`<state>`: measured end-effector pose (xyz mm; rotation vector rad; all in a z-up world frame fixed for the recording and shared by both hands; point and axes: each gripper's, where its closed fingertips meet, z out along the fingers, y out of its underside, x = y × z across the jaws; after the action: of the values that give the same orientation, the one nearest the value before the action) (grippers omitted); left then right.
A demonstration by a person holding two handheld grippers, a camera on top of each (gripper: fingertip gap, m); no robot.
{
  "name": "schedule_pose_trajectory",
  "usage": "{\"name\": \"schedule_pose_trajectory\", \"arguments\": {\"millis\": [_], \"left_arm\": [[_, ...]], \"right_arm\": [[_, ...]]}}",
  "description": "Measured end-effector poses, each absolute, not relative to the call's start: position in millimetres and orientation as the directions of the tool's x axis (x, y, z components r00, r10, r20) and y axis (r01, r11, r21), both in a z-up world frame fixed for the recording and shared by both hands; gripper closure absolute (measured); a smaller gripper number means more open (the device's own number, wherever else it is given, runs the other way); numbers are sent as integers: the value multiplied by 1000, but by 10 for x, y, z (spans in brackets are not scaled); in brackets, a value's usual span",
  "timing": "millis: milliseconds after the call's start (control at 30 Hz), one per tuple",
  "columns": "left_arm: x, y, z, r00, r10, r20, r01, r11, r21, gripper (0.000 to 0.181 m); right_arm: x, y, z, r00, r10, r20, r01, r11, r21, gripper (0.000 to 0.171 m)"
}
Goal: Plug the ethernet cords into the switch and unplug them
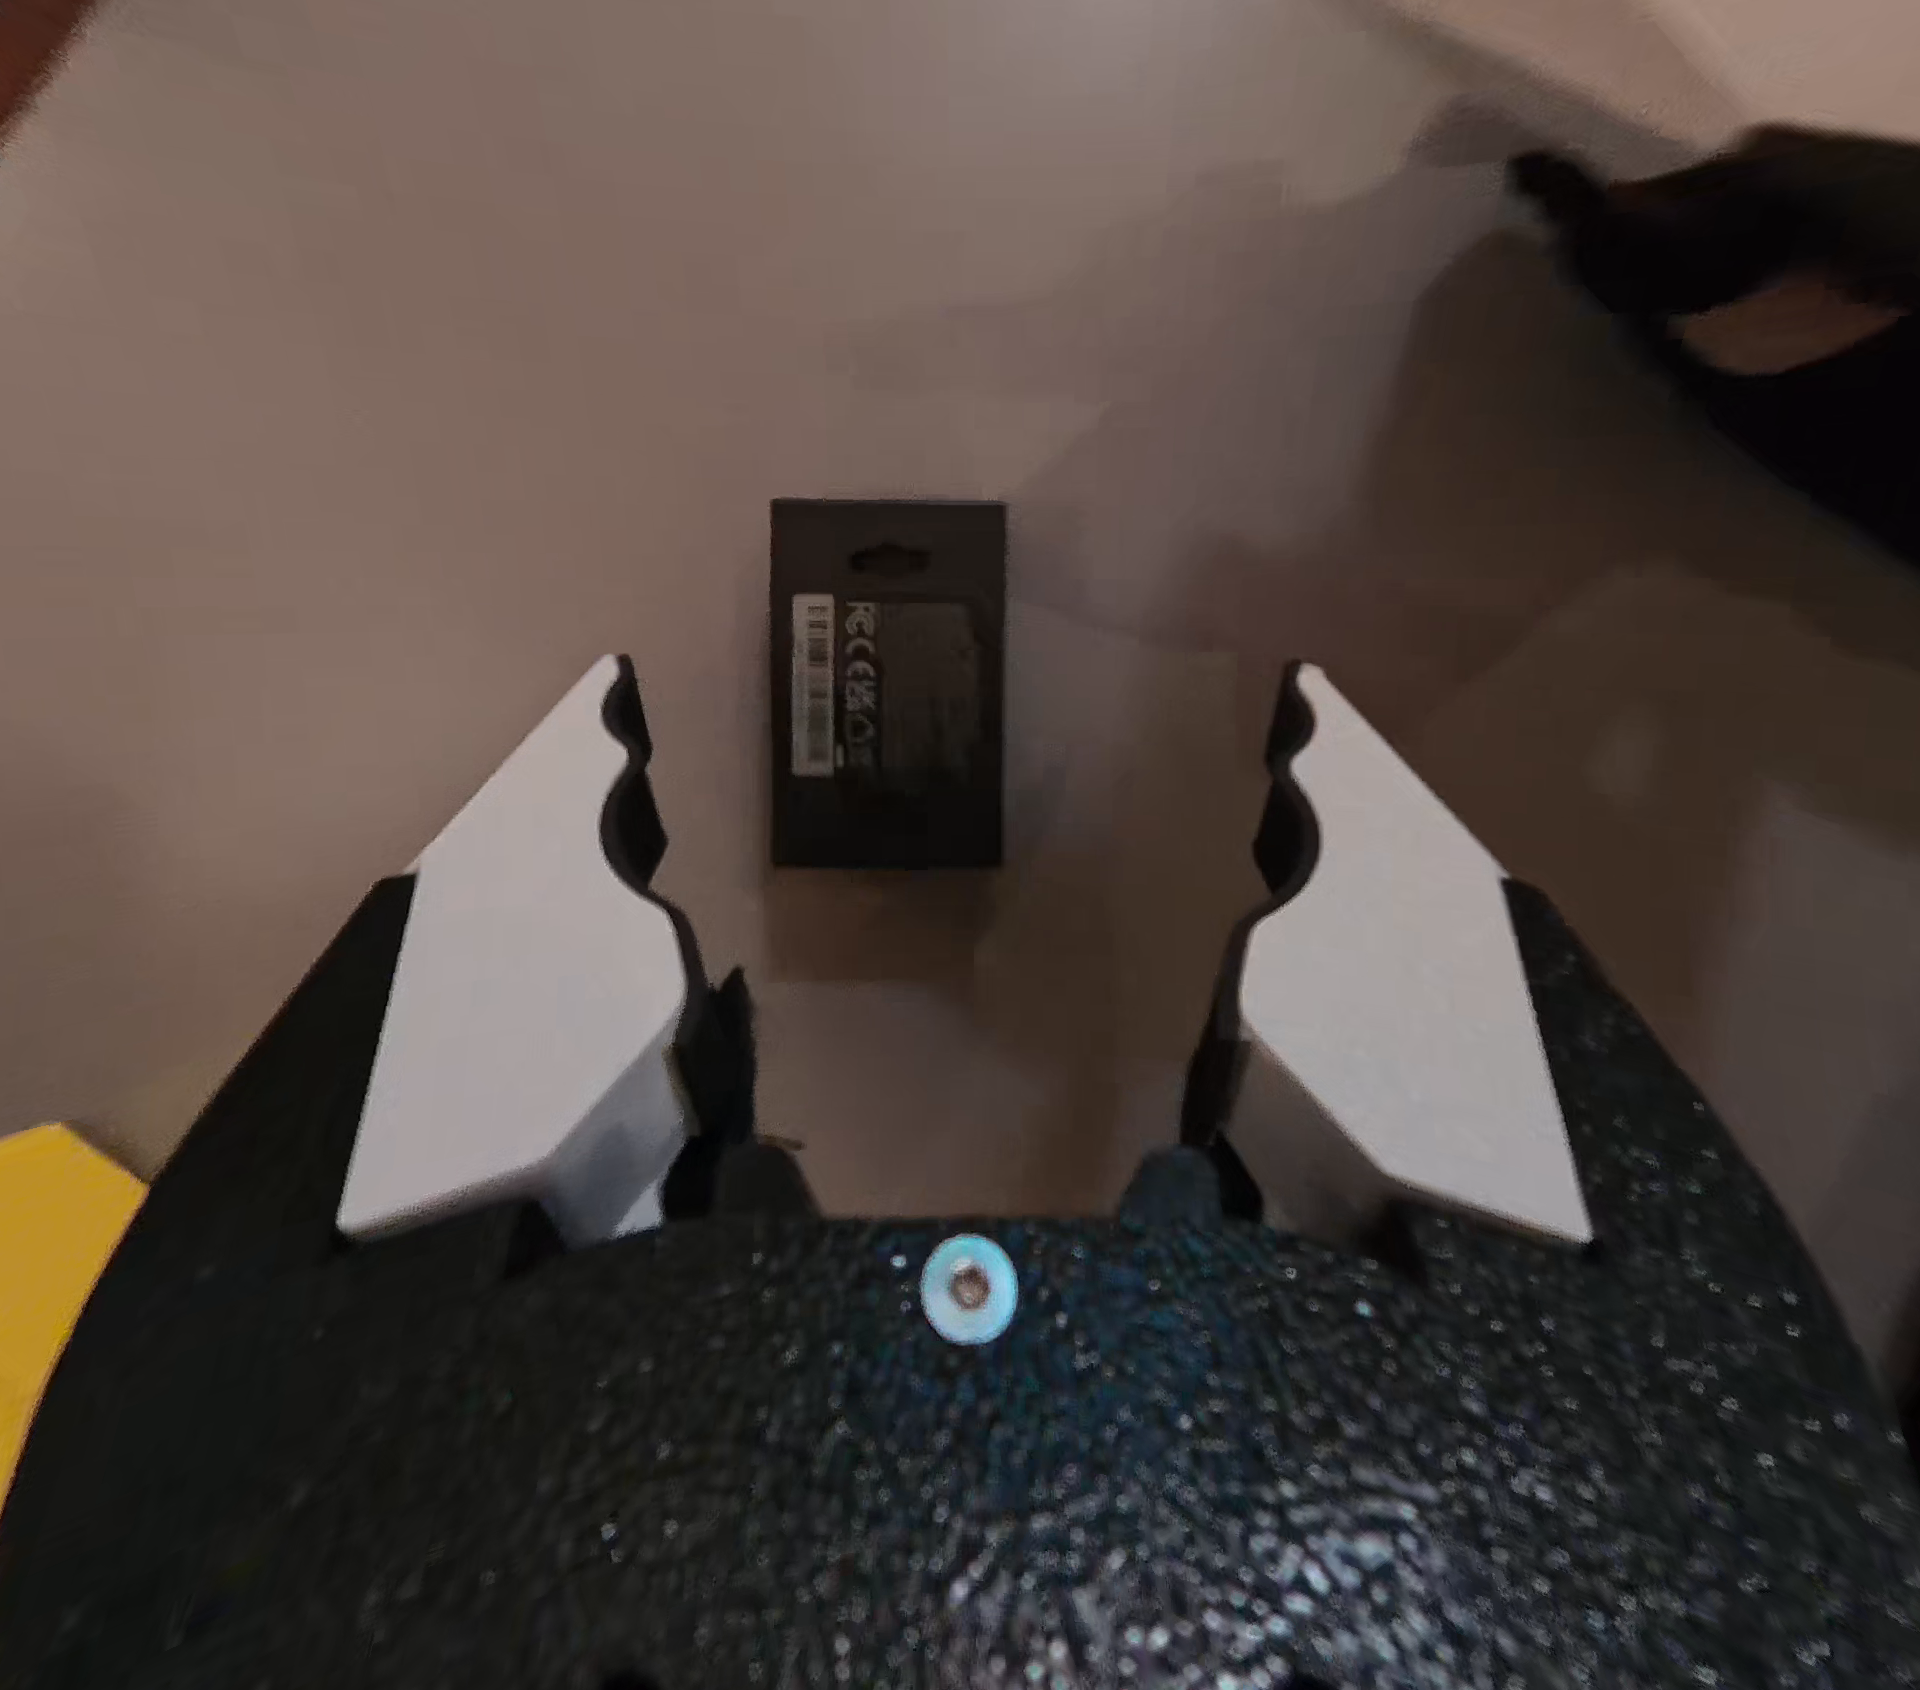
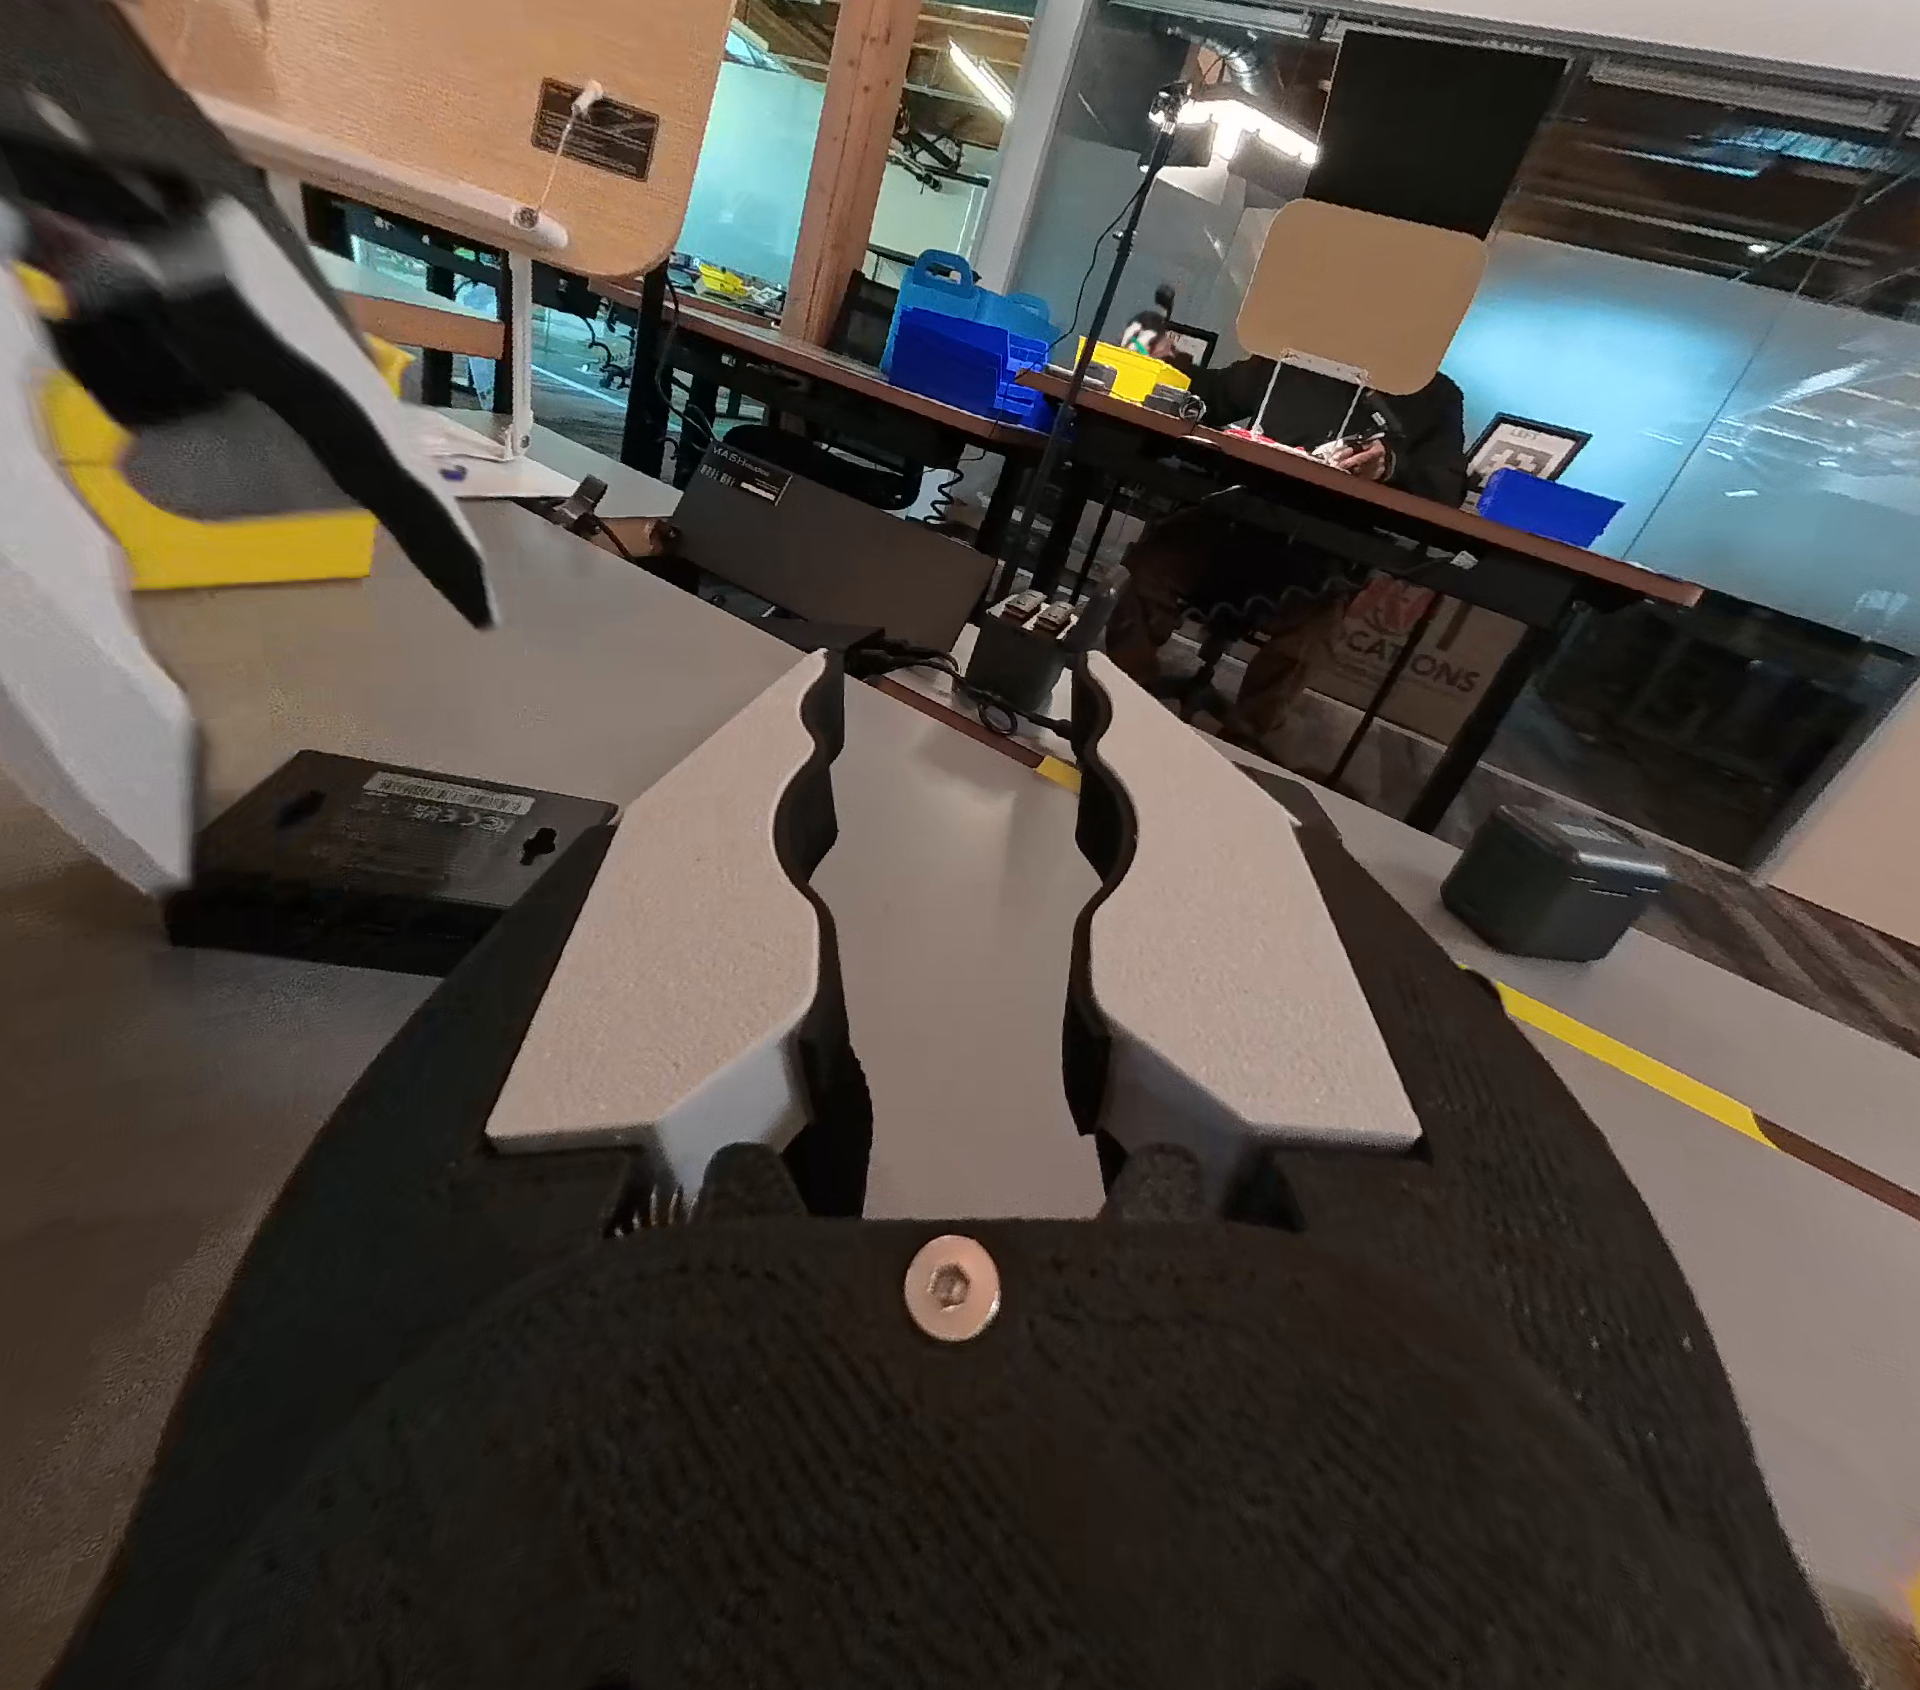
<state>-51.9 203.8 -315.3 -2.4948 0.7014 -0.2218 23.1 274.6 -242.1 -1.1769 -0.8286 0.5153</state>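
- A yellow bin [image 2: 249, 544] sits at the far left of the grey worktop [image 2: 644, 632], partly hidden behind the left claw in the right wrist view.
- The left claw [image 1: 956, 679] hangs above the worktop looking straight down, its two white fingers [image 1: 540, 944] spread wide with nothing between them.
- The switch [image 1: 888, 684], a flat black box, lies on the worktop with its labelled underside up, directly below the gap of the left claw, not touched by it.
- In the right wrist view the switch [image 2: 384, 851] lies just left of the right claw, under the tips of the left claw [image 2: 312, 601].
- The right claw [image 2: 956, 674] is held low over the worktop, its fingers parted by a moderate gap and holding nothing.
- A small dark box [image 2: 1553, 882] stands on the worktop to the right, near a yellow tape line [image 2: 1621, 1058].
- No ethernet cord can be made out in either view.
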Motion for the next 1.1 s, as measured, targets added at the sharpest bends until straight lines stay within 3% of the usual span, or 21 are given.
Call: {"name": "schedule_pose_trajectory", "arguments": {"millis": [33,233,367,500,667,967,1100], "left_arm": [[-512,1965,-3015,856,-517,13,-411,-695,-590,68],[-980,1336,-2133,921,-390,17,-192,-491,-849,99],[-1797,855,-1915,968,-213,-131,-210,-406,-890,129],[-2662,488,-2282,921,-108,-374,-364,-576,-732,141],[-3138,427,-2669,753,-220,-620,-574,-679,-457,148],[-3291,667,-2808,488,-333,-807,-789,-564,-244,160],[-3316,683,-2765,437,-332,-836,-815,-539,-212,166]], "right_arm": [[232,2745,-2422,609,738,290,62,321,-945,128],[210,2746,-2442,605,743,286,64,313,-948,128],[206,2760,-2454,606,746,276,61,302,-951,129],[188,2765,-2472,603,748,279,70,298,-952,129],[181,2766,-2484,603,745,287,81,301,-950,129],[186,2783,-2497,605,745,281,84,292,-953,129],[183,2791,-2500,603,748,276,82,286,-955,129]]}}
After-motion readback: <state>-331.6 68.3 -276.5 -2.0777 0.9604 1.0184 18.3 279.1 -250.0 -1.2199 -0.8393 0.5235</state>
